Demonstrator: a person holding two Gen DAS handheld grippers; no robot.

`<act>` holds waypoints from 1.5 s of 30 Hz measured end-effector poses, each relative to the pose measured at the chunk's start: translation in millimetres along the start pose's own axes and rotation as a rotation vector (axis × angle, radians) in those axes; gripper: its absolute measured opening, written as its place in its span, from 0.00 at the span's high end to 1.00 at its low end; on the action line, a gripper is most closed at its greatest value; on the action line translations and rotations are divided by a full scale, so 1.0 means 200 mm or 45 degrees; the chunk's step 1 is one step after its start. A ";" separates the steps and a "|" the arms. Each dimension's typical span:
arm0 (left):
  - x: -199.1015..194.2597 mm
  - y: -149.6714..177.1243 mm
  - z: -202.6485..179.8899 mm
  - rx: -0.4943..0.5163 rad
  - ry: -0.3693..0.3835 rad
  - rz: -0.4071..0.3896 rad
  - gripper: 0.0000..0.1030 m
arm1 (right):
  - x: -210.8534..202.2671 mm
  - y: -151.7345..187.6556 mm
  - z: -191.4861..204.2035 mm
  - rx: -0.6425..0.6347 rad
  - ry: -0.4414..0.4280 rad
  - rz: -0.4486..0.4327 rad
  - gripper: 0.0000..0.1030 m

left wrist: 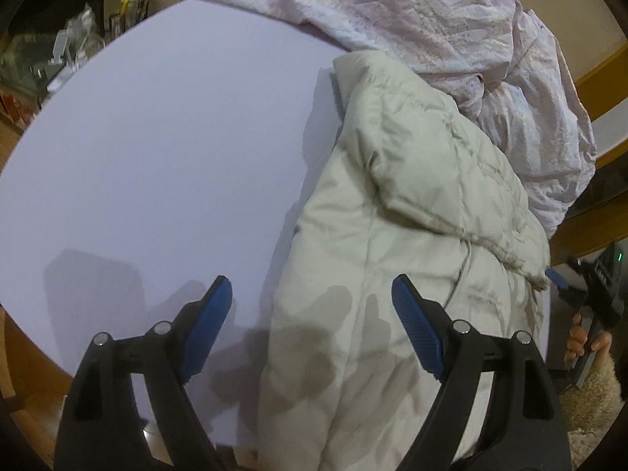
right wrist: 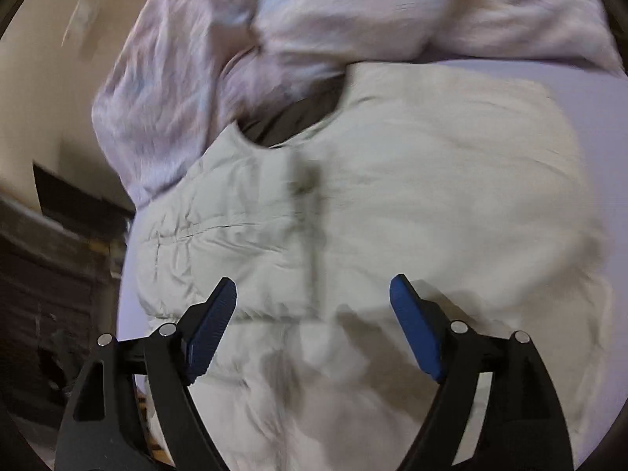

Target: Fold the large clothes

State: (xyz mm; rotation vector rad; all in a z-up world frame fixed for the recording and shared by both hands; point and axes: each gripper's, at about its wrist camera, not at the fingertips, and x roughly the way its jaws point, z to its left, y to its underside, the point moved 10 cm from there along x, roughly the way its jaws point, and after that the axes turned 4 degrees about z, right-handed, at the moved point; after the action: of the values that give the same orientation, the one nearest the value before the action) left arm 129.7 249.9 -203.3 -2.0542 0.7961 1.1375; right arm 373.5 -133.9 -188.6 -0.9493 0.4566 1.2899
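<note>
Two grippers, both with fingers spread wide, holding nothing. Left gripper [left wrist: 312, 310] and right gripper [right wrist: 314, 310] hover over cream puffer jacket [left wrist: 412, 235] lying on white table [left wrist: 157, 157], touching crumpled pinkish sheet [left wrist: 451, 19] behind it.

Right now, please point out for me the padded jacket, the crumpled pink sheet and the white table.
padded jacket [left wrist: 412, 235]: left wrist view, on its quilted middle panel.
crumpled pink sheet [left wrist: 451, 19]: left wrist view, on its wrinkled upper part.
white table [left wrist: 157, 137]: left wrist view, on its bare surface.
</note>
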 end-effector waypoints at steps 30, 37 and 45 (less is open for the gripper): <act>0.01 0.57 0.00 -0.234 0.198 0.054 0.54 | -0.29 0.88 -0.84 0.505 -0.336 0.247 0.53; -0.16 0.48 -0.11 -0.160 0.235 -0.062 0.87 | -0.48 0.70 -0.68 0.426 -0.476 0.041 0.87; -0.45 0.12 -0.36 -0.028 0.334 -0.286 0.89 | -0.72 0.28 -0.39 0.245 -0.455 -0.247 0.90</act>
State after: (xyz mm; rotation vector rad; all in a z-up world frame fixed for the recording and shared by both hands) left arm 106.2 196.6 -101.1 -2.2750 0.6546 0.7675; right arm 298.7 -284.0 -142.6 -0.5709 0.1994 1.1834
